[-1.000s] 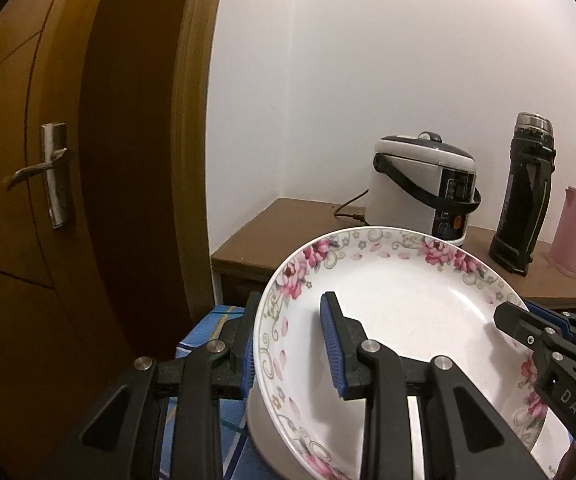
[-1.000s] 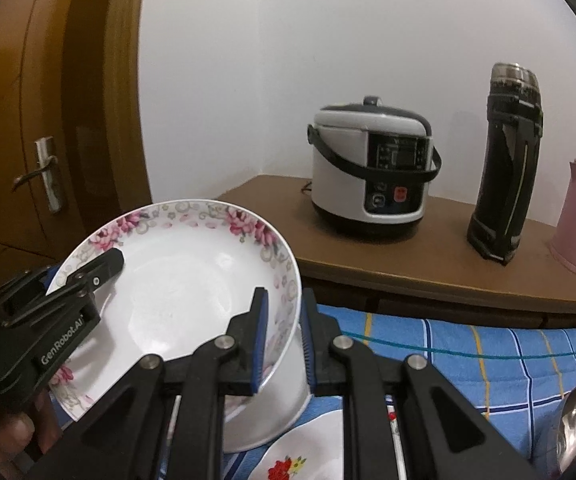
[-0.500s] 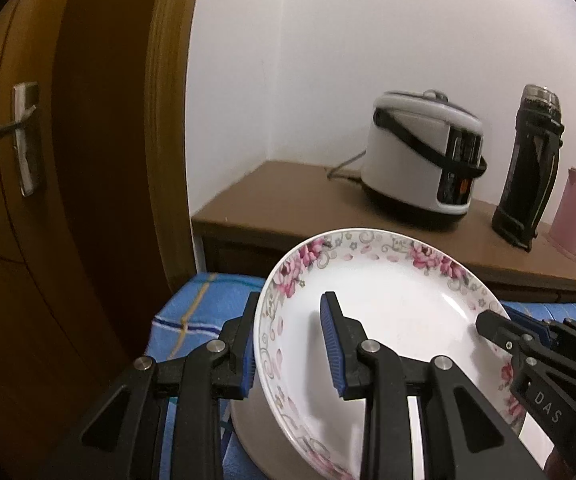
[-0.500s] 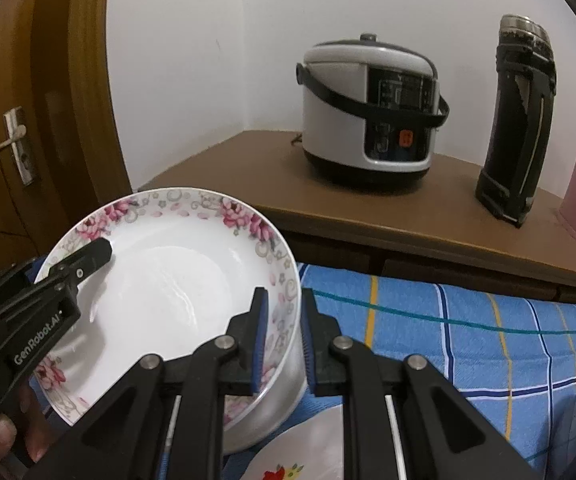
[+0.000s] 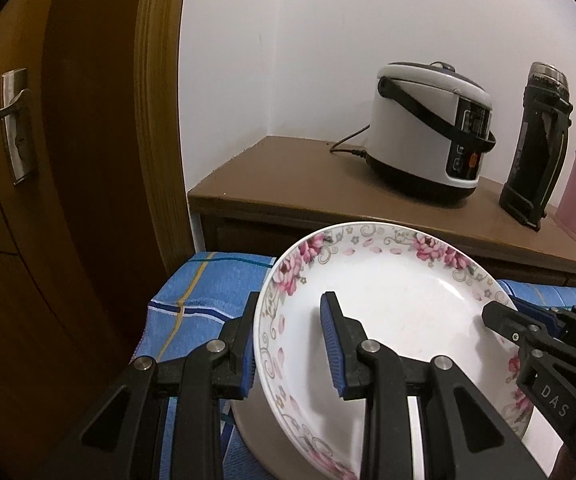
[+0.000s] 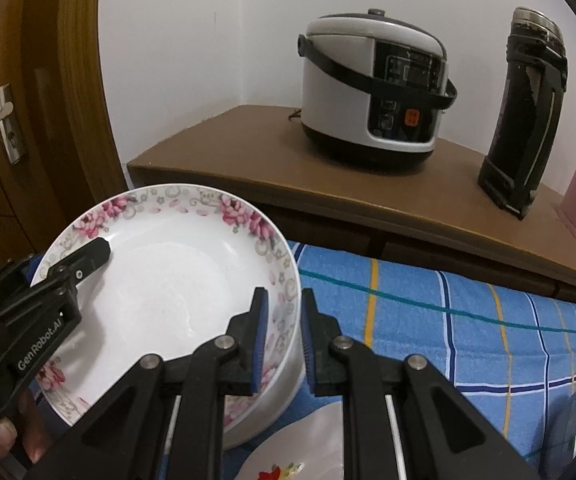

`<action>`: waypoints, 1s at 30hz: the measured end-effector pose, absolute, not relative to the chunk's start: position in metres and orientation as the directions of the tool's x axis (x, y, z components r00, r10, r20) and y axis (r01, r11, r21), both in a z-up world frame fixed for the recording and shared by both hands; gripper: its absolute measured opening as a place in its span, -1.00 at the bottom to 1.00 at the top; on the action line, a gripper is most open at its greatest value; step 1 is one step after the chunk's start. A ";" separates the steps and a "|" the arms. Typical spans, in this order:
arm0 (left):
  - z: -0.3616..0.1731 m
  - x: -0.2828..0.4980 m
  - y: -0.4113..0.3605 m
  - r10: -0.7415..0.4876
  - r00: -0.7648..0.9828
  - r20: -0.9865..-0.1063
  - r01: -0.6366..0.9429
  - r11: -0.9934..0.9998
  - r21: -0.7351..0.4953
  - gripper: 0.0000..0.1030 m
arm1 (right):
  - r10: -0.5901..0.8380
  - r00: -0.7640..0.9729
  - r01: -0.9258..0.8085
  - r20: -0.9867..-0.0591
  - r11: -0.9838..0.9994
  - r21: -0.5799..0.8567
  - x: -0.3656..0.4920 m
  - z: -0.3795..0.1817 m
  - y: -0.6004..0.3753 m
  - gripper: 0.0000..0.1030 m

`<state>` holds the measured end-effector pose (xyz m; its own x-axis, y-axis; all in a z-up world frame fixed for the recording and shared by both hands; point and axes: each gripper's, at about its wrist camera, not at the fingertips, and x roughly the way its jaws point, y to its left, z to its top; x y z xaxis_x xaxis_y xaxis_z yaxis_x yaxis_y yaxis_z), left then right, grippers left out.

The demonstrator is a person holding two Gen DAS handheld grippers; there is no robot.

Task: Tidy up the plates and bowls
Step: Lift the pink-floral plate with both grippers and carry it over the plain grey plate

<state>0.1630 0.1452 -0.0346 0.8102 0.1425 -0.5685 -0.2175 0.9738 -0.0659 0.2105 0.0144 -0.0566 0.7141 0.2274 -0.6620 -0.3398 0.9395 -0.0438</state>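
- Surface with blue checked cloth (image 6: pixel 427 320): more of it is visible than one second ago; both views have dipped.
- White round ceramic plate with pink floral rim (image 5: pixel 387 320): lower than before, tilted, face towards both cameras, over a white bowl (image 6: pixel 284 384); no long axis.
- Left gripper (image 5: pixel 291 344): fingers straddle the plate's left rim.
- Right gripper (image 6: pixel 282 336): fingers narrow, pinching the right rim.
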 end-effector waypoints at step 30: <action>-0.049 0.175 0.149 0.146 0.765 -0.627 -0.228 0.972 -0.052 -0.39 | 0.198 0.690 -0.340 -0.696 0.938 -0.070 0.223 -0.060 0.021 -0.69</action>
<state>0.1755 0.1492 -0.0493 0.7648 0.1459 -0.6275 -0.2284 0.9721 -0.0524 0.2233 0.0208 -0.0598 0.6898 0.1984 -0.6963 -0.3400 0.9379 -0.0696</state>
